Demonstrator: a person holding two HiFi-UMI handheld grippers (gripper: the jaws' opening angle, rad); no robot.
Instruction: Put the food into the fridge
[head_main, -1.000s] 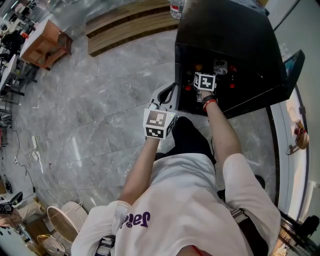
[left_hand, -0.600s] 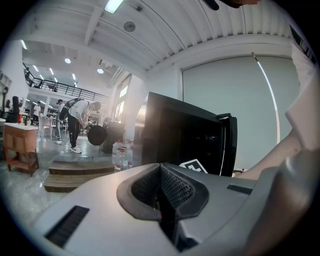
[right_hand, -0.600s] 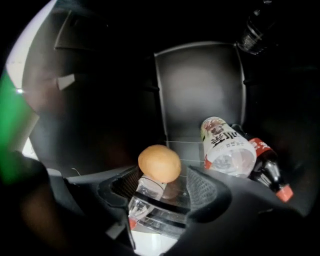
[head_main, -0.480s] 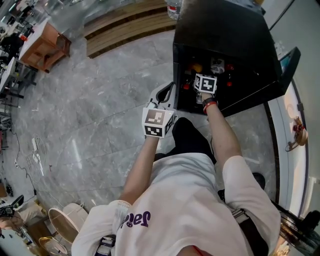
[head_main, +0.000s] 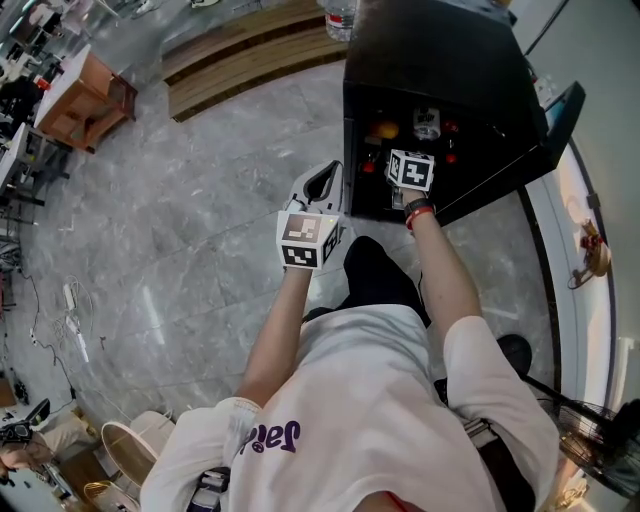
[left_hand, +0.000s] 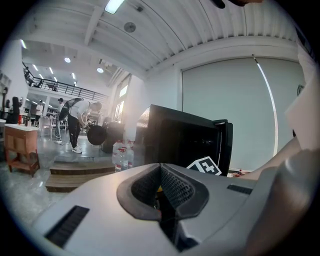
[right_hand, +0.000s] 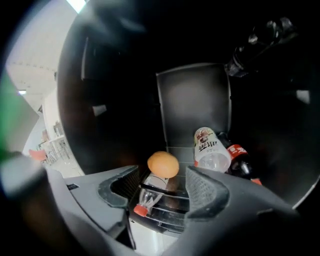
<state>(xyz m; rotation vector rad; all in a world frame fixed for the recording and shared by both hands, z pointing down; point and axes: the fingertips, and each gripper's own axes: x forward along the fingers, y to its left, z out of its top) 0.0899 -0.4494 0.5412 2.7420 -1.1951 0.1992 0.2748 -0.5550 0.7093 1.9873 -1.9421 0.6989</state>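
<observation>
The orange (right_hand: 163, 164) sits inside the fridge (head_main: 440, 60), on the shelf just behind a clear bottle (right_hand: 150, 196) that lies on its side with its red cap toward the opening. A white-labelled bottle (right_hand: 210, 150) and a cola bottle (right_hand: 241, 161) lean to its right. The right gripper (right_hand: 162, 187) is at the fridge mouth with its jaws apart and gripping nothing; the left gripper (left_hand: 161, 192) hangs outside, jaws together.

The food looks placed, so the step is probably to clear out. Draw the right gripper straight back and level, keeping the jaws wide so they miss the red cap, then go for the door (head_main: 562, 108).

The fridge interior is dark. I cannot tell whether the orange touches the clear bottle, and a yellowish speck in the left jaws' slit is too small to name.
</observation>
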